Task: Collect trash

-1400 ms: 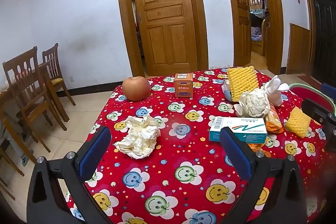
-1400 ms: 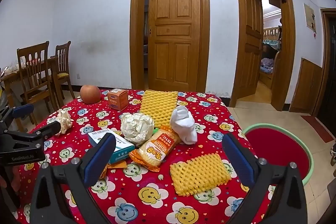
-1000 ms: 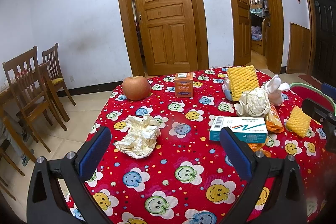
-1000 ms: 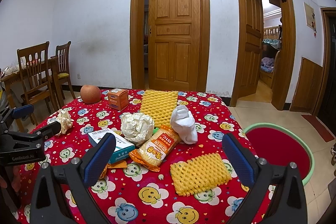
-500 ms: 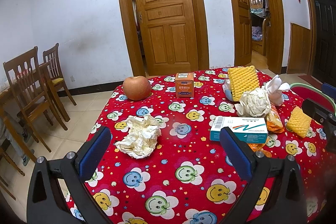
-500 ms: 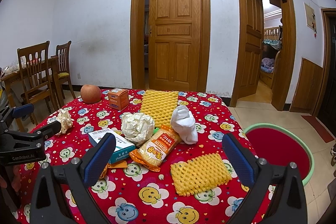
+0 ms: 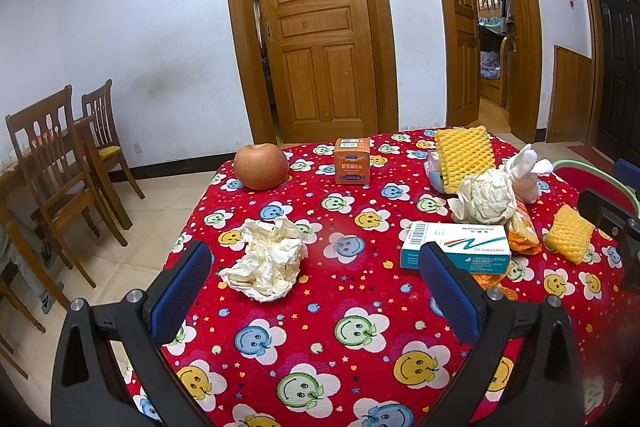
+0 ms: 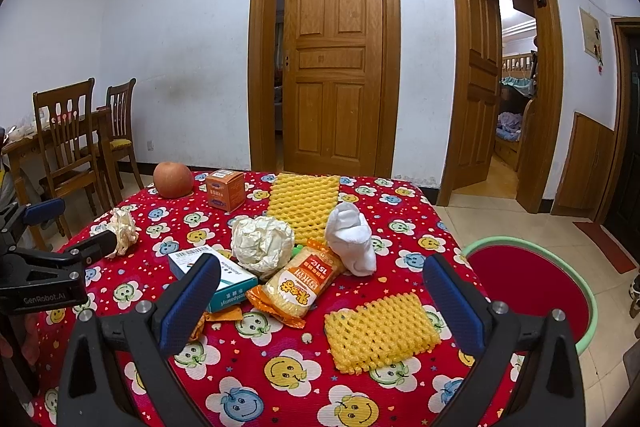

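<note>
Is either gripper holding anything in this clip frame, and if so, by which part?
Nothing is held. The left gripper and right gripper are both open above the table, with no trash between their fingers.

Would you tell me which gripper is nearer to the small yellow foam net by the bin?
Right. The right gripper hovers directly before the foam net; the left gripper is away to the net's left, facing the crumpled tissue.

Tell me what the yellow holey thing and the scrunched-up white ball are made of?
The yellow netted sheet looks like soft foam mesh, matte, with puffy diamond holes, probably fruit wrapping. The crumpled white ball looks like thin paper or tissue, judging by its sharp creases, though I can't tell which.
</note>
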Tool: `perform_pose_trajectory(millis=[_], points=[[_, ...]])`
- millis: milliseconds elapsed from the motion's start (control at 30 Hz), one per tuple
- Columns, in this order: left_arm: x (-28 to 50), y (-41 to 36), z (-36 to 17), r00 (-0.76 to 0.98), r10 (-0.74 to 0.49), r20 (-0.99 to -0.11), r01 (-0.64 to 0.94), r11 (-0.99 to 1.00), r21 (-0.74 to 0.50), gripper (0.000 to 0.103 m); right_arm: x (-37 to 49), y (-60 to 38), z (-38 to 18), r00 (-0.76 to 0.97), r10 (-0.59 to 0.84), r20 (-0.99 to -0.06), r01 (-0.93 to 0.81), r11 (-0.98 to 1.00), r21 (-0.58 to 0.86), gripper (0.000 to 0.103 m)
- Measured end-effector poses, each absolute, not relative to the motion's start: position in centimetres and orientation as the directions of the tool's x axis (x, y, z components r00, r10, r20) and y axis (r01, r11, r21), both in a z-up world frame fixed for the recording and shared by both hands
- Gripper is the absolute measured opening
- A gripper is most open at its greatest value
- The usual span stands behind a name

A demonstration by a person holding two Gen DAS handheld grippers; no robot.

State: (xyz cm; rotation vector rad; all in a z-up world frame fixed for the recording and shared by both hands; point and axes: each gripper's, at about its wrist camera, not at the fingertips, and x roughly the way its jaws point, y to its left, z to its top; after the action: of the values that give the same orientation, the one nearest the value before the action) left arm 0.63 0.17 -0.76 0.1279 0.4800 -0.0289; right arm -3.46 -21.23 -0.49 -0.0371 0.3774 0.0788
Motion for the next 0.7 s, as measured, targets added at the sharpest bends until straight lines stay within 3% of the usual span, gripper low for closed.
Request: perform_pose_trajectory(millis=[167,267,367,467,700], points=[[1.4,1.1,-0.8,0.833,-0.074,-0.548,0.133,0.989,0.069,0.101,-3.7,-21.4,-0.4,0.93,0.071,-0.361,-0.081,0.997,-0.011,0.103],[2.7,1.7,-1.6,0.81,-0.038,-0.585,0.105,0.991,0.082,0.101,-3.6,-21.9,-0.3,0.924,0.116,-0.365,-0.114,0.993,0.03,0.103],[4.2,2.7,-2.1,0.774,0.001,-0.633,0.076,0.993,0.095,0.101,-2.4,-22.3,0.0,0.883,0.141,-0.447,-0.118,0.99,0.079,0.103],[5.8,3.4,-2.7,0.73,0.066,-0.68,0.047,0.988,0.147,0.101,-1.9,-22.8,0.0,0.866,0.183,-0.465,-0.135,0.982,0.135,0.103],[8.7,4.6,-4.4,0.645,0.008,-0.764,0.039,0.998,0.043,0.101,-1.7,-24.9,-0.7,0.851,0.156,-0.502,-0.081,0.982,0.168,0.103]])
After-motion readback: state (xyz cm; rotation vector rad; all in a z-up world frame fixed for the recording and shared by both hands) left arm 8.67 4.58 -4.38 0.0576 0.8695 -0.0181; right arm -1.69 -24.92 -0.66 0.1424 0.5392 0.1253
